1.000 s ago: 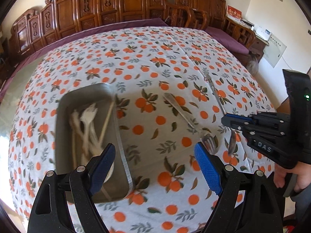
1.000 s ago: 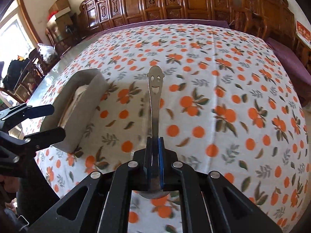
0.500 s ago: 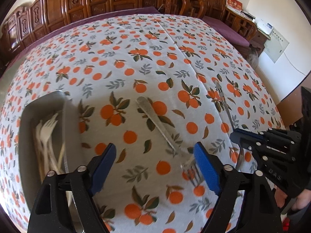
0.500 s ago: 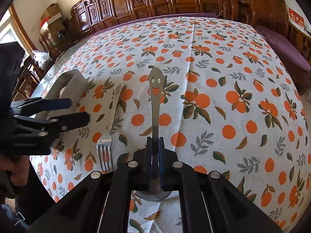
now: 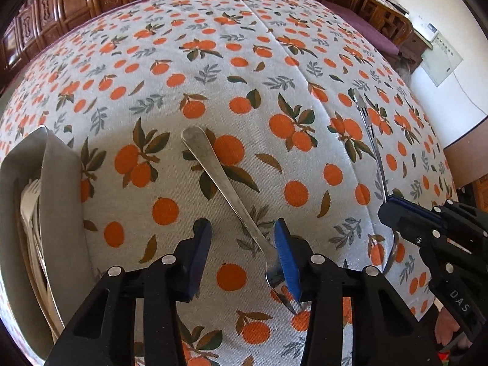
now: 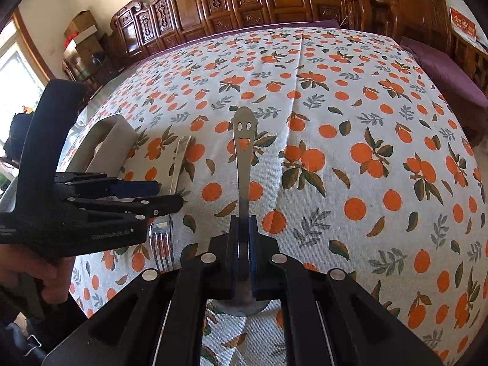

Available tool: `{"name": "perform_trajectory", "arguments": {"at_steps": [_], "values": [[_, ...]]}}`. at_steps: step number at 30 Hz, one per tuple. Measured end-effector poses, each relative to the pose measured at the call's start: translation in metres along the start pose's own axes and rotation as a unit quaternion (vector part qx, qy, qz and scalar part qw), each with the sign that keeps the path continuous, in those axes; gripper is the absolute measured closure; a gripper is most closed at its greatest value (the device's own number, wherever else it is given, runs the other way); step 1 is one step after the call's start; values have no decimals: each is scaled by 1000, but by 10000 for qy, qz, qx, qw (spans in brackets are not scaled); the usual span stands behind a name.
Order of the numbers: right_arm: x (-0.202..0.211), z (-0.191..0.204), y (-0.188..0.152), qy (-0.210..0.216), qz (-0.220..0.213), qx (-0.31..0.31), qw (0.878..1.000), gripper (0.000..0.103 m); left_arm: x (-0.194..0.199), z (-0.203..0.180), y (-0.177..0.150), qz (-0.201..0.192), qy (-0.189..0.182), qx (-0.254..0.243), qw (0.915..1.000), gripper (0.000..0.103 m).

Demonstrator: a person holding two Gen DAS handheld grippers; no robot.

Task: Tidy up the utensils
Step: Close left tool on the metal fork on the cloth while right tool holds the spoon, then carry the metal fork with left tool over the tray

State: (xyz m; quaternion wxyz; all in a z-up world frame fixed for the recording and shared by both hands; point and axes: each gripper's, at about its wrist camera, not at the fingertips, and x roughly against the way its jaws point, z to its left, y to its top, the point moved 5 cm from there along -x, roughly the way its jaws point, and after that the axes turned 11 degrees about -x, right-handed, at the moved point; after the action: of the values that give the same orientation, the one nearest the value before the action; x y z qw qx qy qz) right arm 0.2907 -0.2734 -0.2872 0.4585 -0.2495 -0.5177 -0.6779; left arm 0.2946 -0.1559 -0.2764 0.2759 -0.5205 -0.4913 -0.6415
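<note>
A metal fork (image 5: 222,180) lies on the orange-print tablecloth, handle pointing away; it also shows in the right wrist view (image 6: 175,180). My left gripper (image 5: 242,254) is open, its blue pads either side of the fork's neck, the right pad close to the fork. My right gripper (image 6: 244,244) is shut on a metal spoon (image 6: 242,152) with a smiley-face handle, held near the table; the spoon also shows in the left wrist view (image 5: 370,134). A grey metal tray (image 5: 58,213) at the left holds several white plastic forks.
The tray also shows in the right wrist view (image 6: 113,143). Carved wooden chairs (image 6: 244,6) line the table's far side. The right gripper's body (image 5: 442,235) is close to the right of my left gripper. Bare tablecloth (image 6: 366,152) stretches to the right.
My left gripper moved right and down, away from the tray, and now straddles the fork with its jaws narrower. The right gripper still holds the spoon and barely moved.
</note>
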Motion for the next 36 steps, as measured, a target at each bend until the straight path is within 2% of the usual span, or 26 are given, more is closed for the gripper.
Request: {"name": "perform_trajectory", "arguments": {"at_steps": [3, 5, 13, 14, 16, 25, 32, 33, 35, 36], "values": [[0, 0, 0, 10, 2, 1, 10000, 96, 0, 2, -1, 25, 58, -14, 10000, 74], [0, 2, -1, 13, 12, 13, 10000, 96, 1, 4, -3, 58, 71, -43, 9999, 88], [1, 23, -6, 136, 52, 167, 9998, 96, 14, 16, -19, 73, 16, -79, 9999, 98], [1, 27, -6, 148, 53, 194, 9997, 96, 16, 16, -19, 18, 20, -106, 9999, 103], [2, 34, -7, 170, 45, 233, 9996, 96, 24, 17, -21, -89, 125, -206, 9997, 103], [9, 54, -8, 204, -1, 362, 9991, 96, 44, 31, -28, -265, 147, -229, 9993, 103], [16, 52, -10, 158, -39, 336, 9993, 96, 49, 29, -24, -366, 0, -188, 9992, 102], [17, 50, -11, 151, -40, 314, 9994, 96, 46, 26, -22, -320, -42, -206, 9993, 100], [18, 46, -12, 137, -37, 279, 9995, 96, 40, 21, -21, -265, -57, -268, 9993, 84], [19, 45, -12, 129, -37, 265, 9996, 96, 36, 19, -21, -234, -34, -317, 9992, 81]]}}
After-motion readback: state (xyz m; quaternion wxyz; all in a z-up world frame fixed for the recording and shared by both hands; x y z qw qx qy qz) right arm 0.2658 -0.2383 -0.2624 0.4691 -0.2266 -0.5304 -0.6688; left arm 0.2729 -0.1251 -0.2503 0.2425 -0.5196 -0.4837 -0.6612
